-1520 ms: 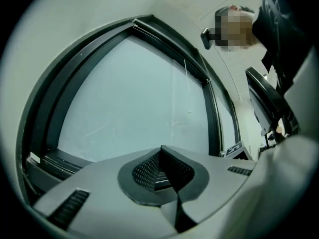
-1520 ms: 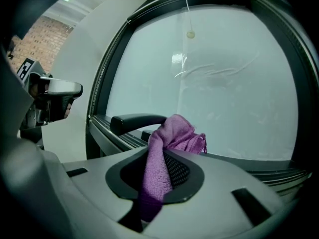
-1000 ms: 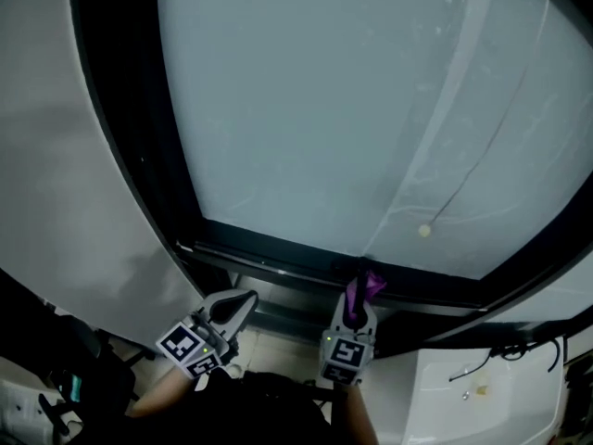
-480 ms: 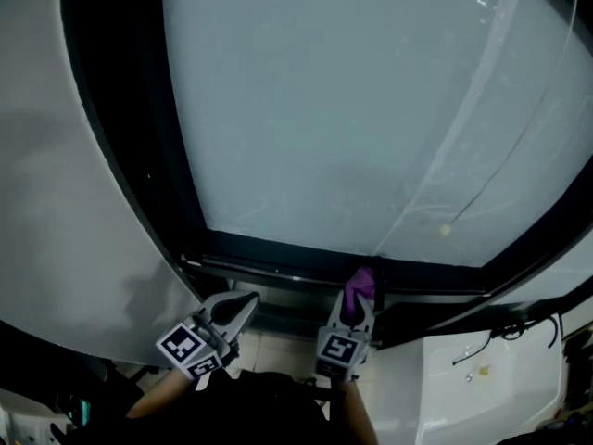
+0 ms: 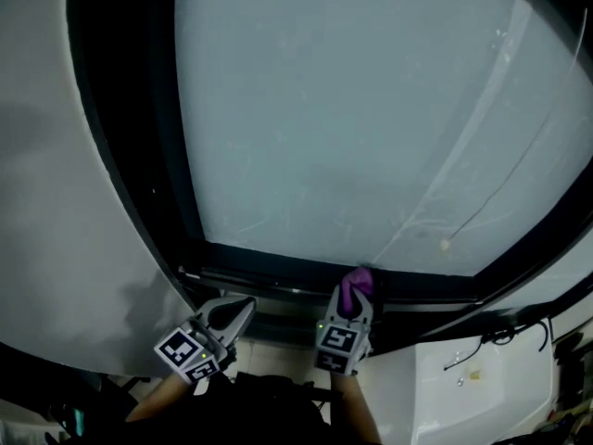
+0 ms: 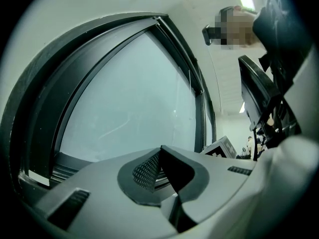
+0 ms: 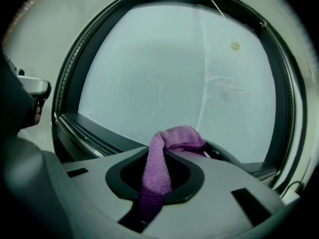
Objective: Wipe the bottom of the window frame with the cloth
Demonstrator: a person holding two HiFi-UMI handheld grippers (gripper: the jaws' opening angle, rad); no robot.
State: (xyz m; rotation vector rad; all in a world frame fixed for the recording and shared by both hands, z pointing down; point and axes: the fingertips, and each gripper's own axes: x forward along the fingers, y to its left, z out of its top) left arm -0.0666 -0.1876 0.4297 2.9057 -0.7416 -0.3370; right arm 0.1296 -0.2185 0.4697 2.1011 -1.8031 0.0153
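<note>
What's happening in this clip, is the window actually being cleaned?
A person stands at a window with a hand-held gripper in each hand. The right hand-held gripper is shut on a purple cloth and holds it up at the bottom rail of the dark window frame. Whether the cloth is pressing on the rail cannot be told. The left hand-held gripper is shut and empty, off to the left below the frame.

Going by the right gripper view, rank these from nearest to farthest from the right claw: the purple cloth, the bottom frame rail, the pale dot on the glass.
1. purple cloth: clamped in the right claw, bunched over its tip.
2. bottom frame rail: just beyond the tip, low and to the left.
3. pale dot: high on the glass, upper right.
</note>
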